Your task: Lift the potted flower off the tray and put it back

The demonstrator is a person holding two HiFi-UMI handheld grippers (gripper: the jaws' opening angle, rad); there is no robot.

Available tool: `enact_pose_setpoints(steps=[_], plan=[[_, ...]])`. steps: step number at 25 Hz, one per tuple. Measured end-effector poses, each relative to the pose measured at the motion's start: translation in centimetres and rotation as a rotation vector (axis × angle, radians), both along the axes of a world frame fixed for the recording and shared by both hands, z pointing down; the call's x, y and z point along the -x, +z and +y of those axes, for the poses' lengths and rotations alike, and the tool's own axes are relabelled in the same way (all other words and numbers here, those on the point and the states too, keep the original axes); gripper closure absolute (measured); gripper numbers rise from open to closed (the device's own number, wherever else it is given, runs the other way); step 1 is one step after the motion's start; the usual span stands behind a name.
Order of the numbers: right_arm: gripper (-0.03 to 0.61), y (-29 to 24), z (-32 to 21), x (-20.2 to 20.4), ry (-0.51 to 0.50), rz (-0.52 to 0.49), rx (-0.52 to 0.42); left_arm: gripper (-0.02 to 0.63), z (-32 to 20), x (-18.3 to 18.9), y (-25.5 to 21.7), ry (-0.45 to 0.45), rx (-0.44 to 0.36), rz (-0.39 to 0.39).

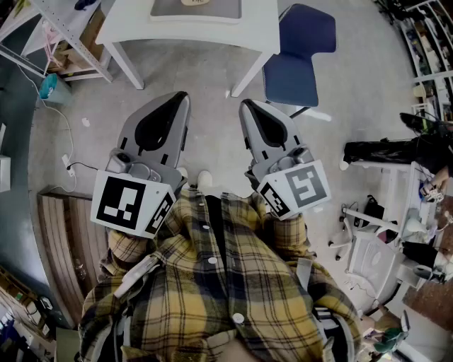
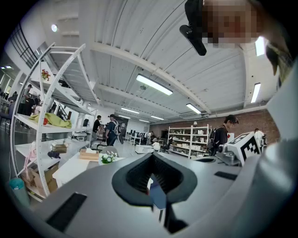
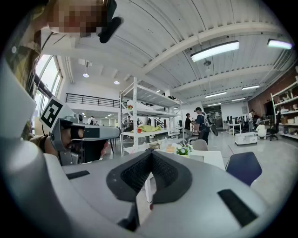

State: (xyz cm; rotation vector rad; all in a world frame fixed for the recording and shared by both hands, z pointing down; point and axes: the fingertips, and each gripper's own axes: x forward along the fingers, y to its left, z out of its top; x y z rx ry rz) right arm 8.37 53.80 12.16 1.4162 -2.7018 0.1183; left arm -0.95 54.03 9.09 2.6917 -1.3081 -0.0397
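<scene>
The potted flower [image 2: 108, 158], small white blooms over green leaves, stands on a white table [image 2: 74, 171] some way ahead; the right gripper view also shows the potted flower [image 3: 184, 149]. In the head view a grey tray [image 1: 196, 11] lies on the table's [image 1: 127, 28] far part, and the flower itself is cut off at the frame's top. My left gripper [image 1: 180, 96] and right gripper [image 1: 245, 104] are held level in front of my chest, side by side, short of the table. Both are shut with nothing between the jaws [image 2: 152, 155] [image 3: 151, 153].
A blue chair [image 1: 301, 53] stands at the table's right corner. A white shelving rack [image 2: 51, 116] rises left of the table, and a wooden box [image 2: 88, 155] lies on the table. Several people stand far back in the hall. Clutter and cables lie on the floor at right [image 1: 396, 212].
</scene>
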Motion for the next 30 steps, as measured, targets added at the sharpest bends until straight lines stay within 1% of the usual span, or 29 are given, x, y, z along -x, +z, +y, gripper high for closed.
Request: enact_pose_setpoints(steps=[8, 16, 24, 30], plan=[[0.581, 0.1, 0.4, -0.8, -0.002, -0.014, -0.003, 0.607, 0.4, -0.7, 0.2, -0.008, 0.003, -0.001], [0.581, 0.5, 1.4, -2.3, -0.027, -0.016, -0.002, 0.607, 1.5, -1.4, 0.6, -0.054, 0.001, 0.003], [0.581, 1.4, 0.5, -1.8, -0.06, -0.016, 0.022, 0.607, 0.7, 0.1, 0.9, -0.113, 0.007, 0.003], [0.581, 1.9, -3.1, -0.1, -0.059, -0.018, 0.03, 0.607, -2.9, 1.8, 1.6, -0.113, 0.017, 0.003]])
